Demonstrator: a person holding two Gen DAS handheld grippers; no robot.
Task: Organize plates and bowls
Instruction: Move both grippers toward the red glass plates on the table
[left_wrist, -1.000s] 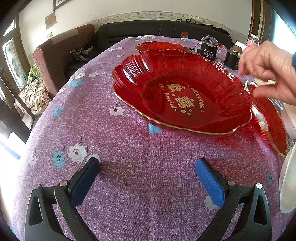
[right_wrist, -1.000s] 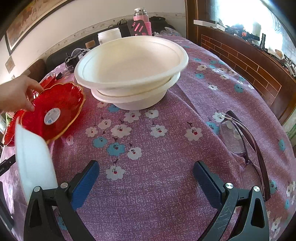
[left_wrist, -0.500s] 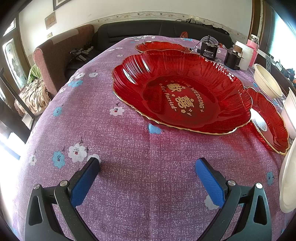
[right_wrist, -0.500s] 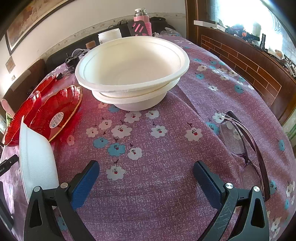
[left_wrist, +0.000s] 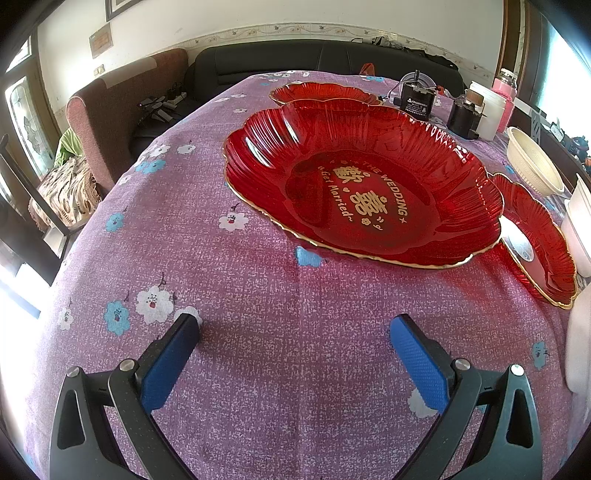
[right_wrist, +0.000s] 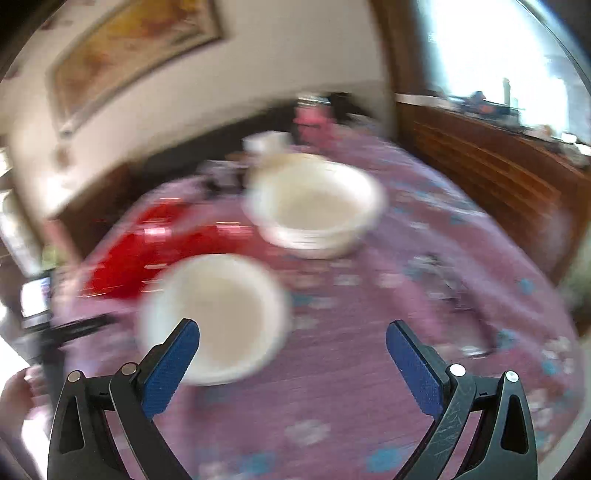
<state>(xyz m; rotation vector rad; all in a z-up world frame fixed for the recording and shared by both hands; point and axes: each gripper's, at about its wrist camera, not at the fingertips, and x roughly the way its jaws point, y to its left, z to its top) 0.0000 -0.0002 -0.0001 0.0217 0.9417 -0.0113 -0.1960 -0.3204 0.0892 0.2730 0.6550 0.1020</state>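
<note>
A large red glass plate (left_wrist: 362, 184) with gold lettering lies on the purple flowered tablecloth (left_wrist: 258, 314). A smaller red plate (left_wrist: 535, 240) sits at its right, another red plate (left_wrist: 321, 92) behind it. My left gripper (left_wrist: 295, 332) rests open and empty in front of the large plate. The right wrist view is blurred. It shows my right gripper (right_wrist: 291, 336) open above the table, a single white bowl (right_wrist: 218, 314) just beyond its left finger, stacked white bowls (right_wrist: 314, 206) farther back and red plates (right_wrist: 155, 251) to the left.
Black devices (left_wrist: 417, 99), a white jar (left_wrist: 487, 110) and a pink bottle (left_wrist: 504, 92) stand at the table's far edge. Glasses (right_wrist: 454, 295) lie at the right. A brown armchair (left_wrist: 122, 107) and black sofa (left_wrist: 314, 59) border the table. A hand (right_wrist: 18, 398) shows at lower left.
The person's hand left the small red plate. My right gripper has swung up and back fast, blurring its view; the single white bowl now sits ahead of its left finger. Left gripper unmoved.
</note>
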